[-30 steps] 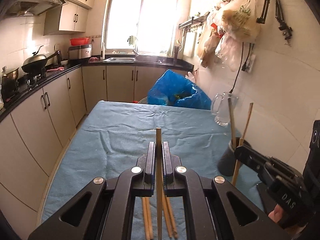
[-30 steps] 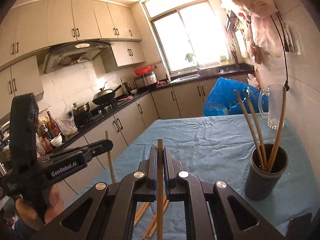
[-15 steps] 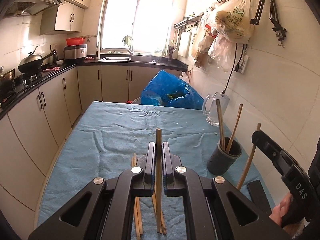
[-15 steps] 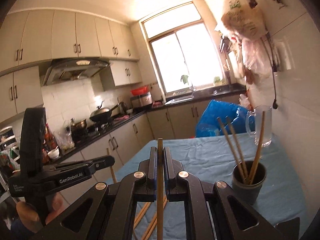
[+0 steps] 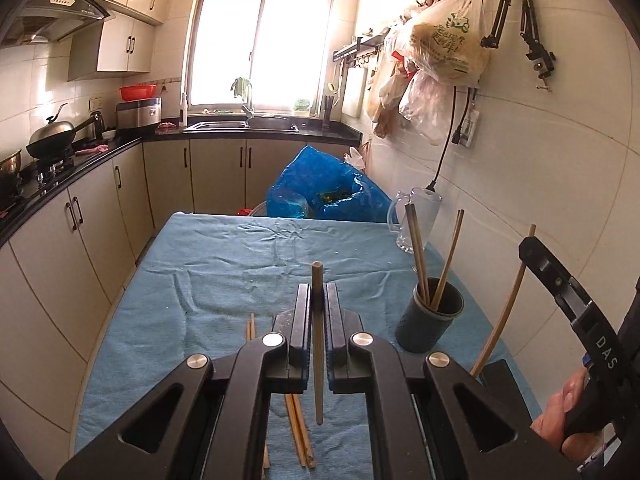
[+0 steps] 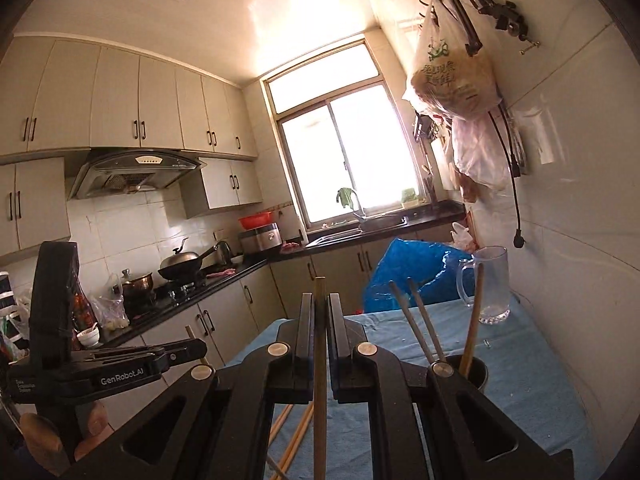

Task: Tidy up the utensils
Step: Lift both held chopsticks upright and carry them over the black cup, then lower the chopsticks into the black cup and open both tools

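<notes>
My left gripper [image 5: 317,288] is shut on a wooden chopstick [image 5: 318,360] that stands up between its pads, above the blue-clothed table [image 5: 240,260]. A dark round holder [image 5: 430,322] with chopsticks [image 5: 416,252] leaning in it stands to the right. My right gripper [image 6: 320,296] is shut on another chopstick [image 6: 319,380]; it points level, and the holder [image 6: 476,370] sits low to its right. In the left wrist view the right gripper [image 5: 530,248] hangs right of the holder, its chopstick [image 5: 504,312] slanting down. Loose chopsticks [image 5: 296,420] lie on the cloth below.
A clear glass jug [image 5: 416,220] stands behind the holder near the tiled wall. A blue plastic bag [image 5: 324,192] sits past the table's far end. Cabinets and a counter with a wok [image 5: 52,140] run along the left. Bags hang on wall hooks [image 5: 440,48].
The right gripper has lifted and swung from beside the holder to its right, tilting up, with its chopstick. The left view has drawn back a little, showing more loose chopsticks.
</notes>
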A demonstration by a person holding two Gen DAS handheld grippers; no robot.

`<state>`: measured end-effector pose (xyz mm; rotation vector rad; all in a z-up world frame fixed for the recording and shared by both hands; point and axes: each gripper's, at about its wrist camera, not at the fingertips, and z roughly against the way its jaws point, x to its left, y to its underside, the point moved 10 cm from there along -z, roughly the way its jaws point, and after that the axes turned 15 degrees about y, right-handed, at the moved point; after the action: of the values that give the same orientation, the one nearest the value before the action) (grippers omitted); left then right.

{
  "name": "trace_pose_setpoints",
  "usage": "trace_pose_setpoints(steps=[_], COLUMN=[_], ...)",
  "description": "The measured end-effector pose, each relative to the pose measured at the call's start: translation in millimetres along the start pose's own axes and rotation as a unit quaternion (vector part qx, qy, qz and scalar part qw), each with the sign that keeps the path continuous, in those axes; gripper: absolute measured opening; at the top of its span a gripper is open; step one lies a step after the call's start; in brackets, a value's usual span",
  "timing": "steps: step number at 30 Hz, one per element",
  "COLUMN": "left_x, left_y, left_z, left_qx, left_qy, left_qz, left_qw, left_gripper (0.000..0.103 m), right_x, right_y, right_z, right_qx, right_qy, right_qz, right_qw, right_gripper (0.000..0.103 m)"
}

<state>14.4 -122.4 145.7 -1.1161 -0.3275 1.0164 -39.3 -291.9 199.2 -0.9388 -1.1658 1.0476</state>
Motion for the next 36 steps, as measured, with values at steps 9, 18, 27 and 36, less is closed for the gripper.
trace_pose_setpoints(steps=[9, 18, 27, 36], left_x=[-11, -29, -57, -92], left_y=[-2, -15, -42, -95], left_z=[-4, -15, -33, -41], left_qx=[0.006, 0.015, 0.016, -0.006], left_qy=[0.01, 0.035, 0.064, 0.084], left_qz=[-0.009, -0.022, -0.033, -0.059], left_qw=[0.9999, 0.999, 0.9973, 0.9947], left_gripper=[0.005, 0.005, 0.005, 0.005], right_x=[-15, -31, -62, -88], right_y=[0, -22, -59, -89], right_z=[-2, -11, -23, -41], right_qx=[0.002, -0.015, -0.035, -0.047], right_qy=[0.011, 0.036, 0.072, 0.098], right_qz=[-0.007, -0.002, -0.008, -0.011], right_qw=[1.0, 0.999, 0.997, 0.994], right_gripper=[0.006, 0.006, 0.006, 0.006])
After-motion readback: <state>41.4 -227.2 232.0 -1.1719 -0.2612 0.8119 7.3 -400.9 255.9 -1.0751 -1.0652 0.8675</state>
